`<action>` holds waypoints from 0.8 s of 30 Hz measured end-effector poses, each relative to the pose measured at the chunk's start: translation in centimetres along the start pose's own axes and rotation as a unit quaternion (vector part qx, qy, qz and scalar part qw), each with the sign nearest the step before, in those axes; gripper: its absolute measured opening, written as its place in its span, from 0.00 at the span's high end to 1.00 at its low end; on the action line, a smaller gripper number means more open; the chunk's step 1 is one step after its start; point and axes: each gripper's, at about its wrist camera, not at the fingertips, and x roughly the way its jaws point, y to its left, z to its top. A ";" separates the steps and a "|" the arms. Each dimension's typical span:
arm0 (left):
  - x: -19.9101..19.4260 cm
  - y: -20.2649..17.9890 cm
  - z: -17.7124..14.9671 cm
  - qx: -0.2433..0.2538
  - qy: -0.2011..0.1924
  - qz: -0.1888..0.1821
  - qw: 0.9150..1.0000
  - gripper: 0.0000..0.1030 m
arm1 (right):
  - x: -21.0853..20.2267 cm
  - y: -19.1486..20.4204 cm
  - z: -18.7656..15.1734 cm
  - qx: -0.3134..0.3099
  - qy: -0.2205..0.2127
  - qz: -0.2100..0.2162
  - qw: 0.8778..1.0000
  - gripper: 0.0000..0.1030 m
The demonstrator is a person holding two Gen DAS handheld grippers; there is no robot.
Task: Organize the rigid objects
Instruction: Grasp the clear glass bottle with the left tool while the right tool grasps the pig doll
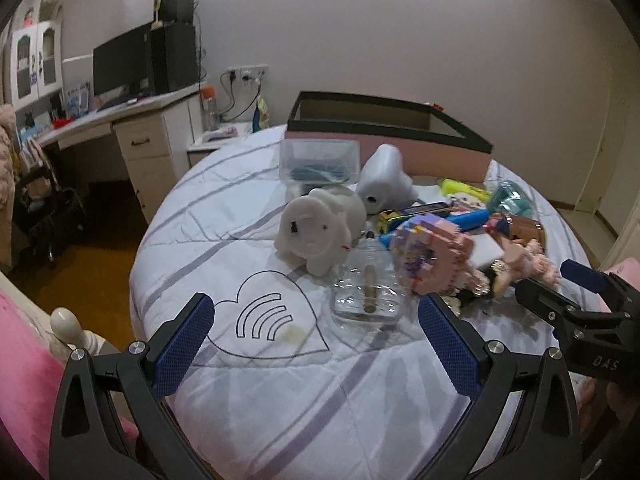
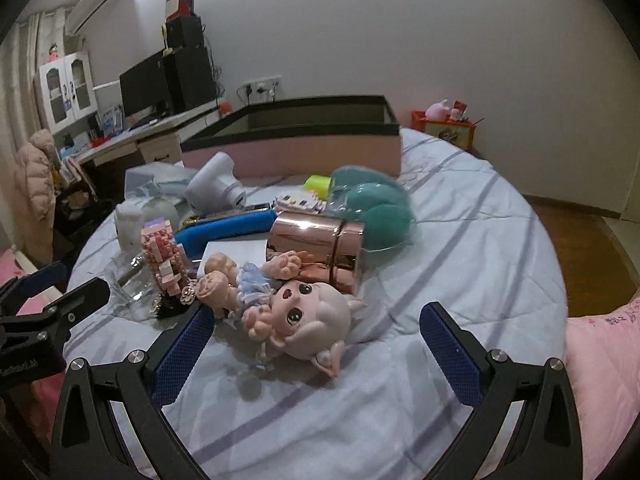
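Observation:
A heap of toys lies on a round bed [image 1: 280, 400]. In the left wrist view my left gripper [image 1: 316, 340] is open over the quilt, just short of a clear glass bottle [image 1: 366, 292]. Behind the bottle stand a white pig figure [image 1: 320, 232] and a pink brick model [image 1: 432, 256]. In the right wrist view my right gripper [image 2: 318, 344] is open around a doll [image 2: 288, 312] lying on its back. A rose-gold can [image 2: 320, 252] lies behind the doll. A pink box with a dark rim [image 2: 304, 148] stands at the far side of the bed.
A clear plastic tub [image 1: 320, 158], a white device [image 1: 384, 180], a blue tube [image 2: 228, 228] and a teal plush [image 2: 372, 212] crowd the heap. A desk with a monitor [image 1: 120, 64] stands left. Wooden floor [image 2: 580, 248] lies to the right. A pink pillow [image 2: 608, 360] sits nearby.

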 end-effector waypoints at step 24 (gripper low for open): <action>4.9 -1.5 1.3 0.026 0.046 0.007 0.999 0.14 | 0.4 -3.0 -0.2 0.002 0.018 0.010 1.000 0.26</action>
